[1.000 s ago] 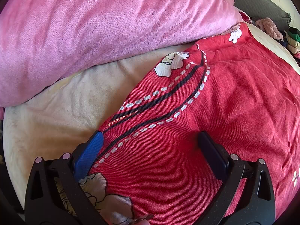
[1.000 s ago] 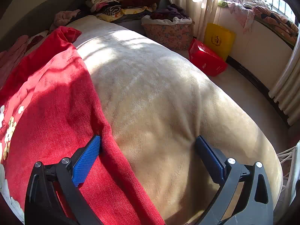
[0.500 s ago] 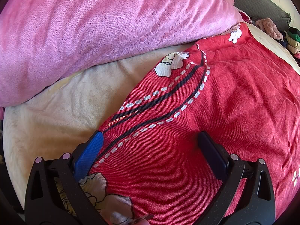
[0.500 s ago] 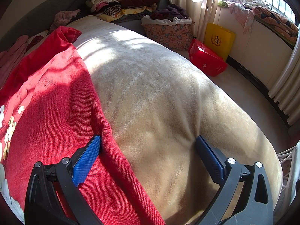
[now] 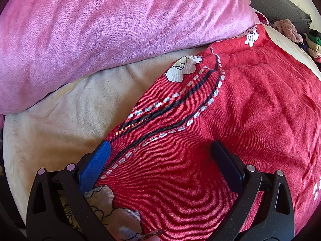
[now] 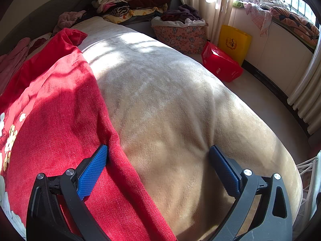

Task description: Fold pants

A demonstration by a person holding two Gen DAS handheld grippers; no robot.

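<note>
Red pants (image 5: 230, 120) with white flowers and black-and-white wavy stripes lie spread on a beige bed (image 5: 70, 108). My left gripper (image 5: 160, 160) is open, low over the pants near their left edge, with the cloth lying between its fingers. In the right wrist view the pants (image 6: 50, 120) cover the left side of the bed (image 6: 180, 110). My right gripper (image 6: 158, 164) is open and straddles the pants' right edge, its left finger on the red cloth and its right finger over the bare bed.
A big pink blanket (image 5: 110, 24) is heaped on the bed just beyond the pants. Stacked folded clothes (image 6: 132, 2) lie at the far end. On the floor to the right stand a patterned basket (image 6: 180, 34), a red box (image 6: 220, 64) and a yellow bag (image 6: 233, 40).
</note>
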